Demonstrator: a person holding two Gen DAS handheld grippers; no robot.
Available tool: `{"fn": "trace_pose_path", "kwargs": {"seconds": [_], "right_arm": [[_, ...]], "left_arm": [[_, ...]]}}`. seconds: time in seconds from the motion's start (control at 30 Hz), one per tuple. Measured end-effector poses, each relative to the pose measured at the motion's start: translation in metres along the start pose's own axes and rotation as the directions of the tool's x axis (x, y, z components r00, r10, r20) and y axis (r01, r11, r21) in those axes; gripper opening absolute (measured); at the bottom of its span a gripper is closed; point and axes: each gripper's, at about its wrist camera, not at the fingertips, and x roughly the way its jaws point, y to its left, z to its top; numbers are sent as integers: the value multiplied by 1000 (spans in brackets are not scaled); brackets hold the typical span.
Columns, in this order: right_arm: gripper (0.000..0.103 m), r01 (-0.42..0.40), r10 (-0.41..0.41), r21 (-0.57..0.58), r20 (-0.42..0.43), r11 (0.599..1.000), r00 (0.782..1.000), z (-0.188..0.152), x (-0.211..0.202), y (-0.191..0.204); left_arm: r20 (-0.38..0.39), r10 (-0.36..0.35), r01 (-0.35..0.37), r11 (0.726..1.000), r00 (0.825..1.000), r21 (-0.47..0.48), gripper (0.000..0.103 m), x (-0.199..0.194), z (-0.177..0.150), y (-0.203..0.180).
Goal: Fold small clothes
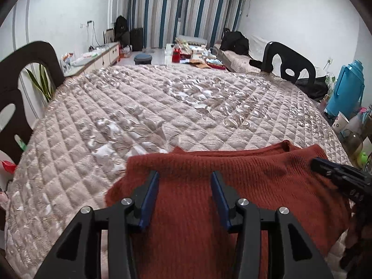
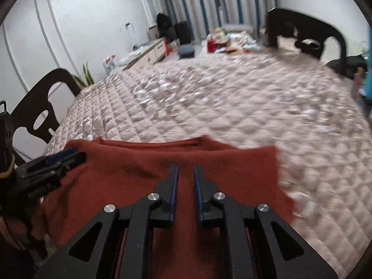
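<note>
Hovering nearest the camera, the left tool (image 1: 184, 181) points down over a rust-red knit sweater (image 1: 232, 186), its blue-padded fingers (image 1: 151, 195) standing well apart with only the knit showing between them and nothing gripped. Beside it to the right, the right tool (image 2: 186, 174) hangs over the same garment with its fingers only slightly apart; no cloth is pinched in the narrow gap. Each tool appears at the edge of the other's view, both above the sweater.

The sweater lies at the near edge of the worktop (image 1: 162, 107), which is draped in a shiny quilted beige cover; a folded edge runs along the garment's far side. Dark chairs (image 1: 288, 62) stand at the worktop's sides, and a blue thermos flask (image 1: 346, 88) stands off to the right. Farther back, striped curtains (image 1: 181, 11) hang against the far wall.
</note>
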Motion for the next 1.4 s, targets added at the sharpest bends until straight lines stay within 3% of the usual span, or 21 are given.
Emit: {"fn": "trace_pose_path", "kwargs": {"seconds": [0.1,0.17,0.3,0.63,0.9,1.1,1.23,1.4], "right_arm": [[14,45,-46,22,24,999,999,-9,-13,-18],[14,86,-85,50,-7,995,996,-15,-5,-35],[14,46,-47,59,11,997,999,-17,-1,-43],[14,28,-29,18,64,999,998,-32,-43,-25],[18,-36,41,-69,72,997,997,-51,-70,9],[19,-54,67,-169,69,984,995,-61,-70,45],[19,-49,61,-206,51,977,997,-63,-59,58],[19,-31,47,-293,46,956,998,-69,-42,78]], "left_arm": [[-15,28,-29,999,999,-19,50,8,-7,8],[-17,37,-37,999,999,-27,51,14,-9,10],[-14,56,-56,998,998,6,52,13,-9,4],[39,34,-35,999,999,9,52,-36,-24,1],[41,19,-20,1000,999,17,52,-63,-50,-3],[18,-83,85,990,996,-112,52,-85,-85,18],[-2,-166,163,965,986,-204,52,-91,-111,29],[-6,-217,207,936,976,-286,54,-82,-123,35]]}}
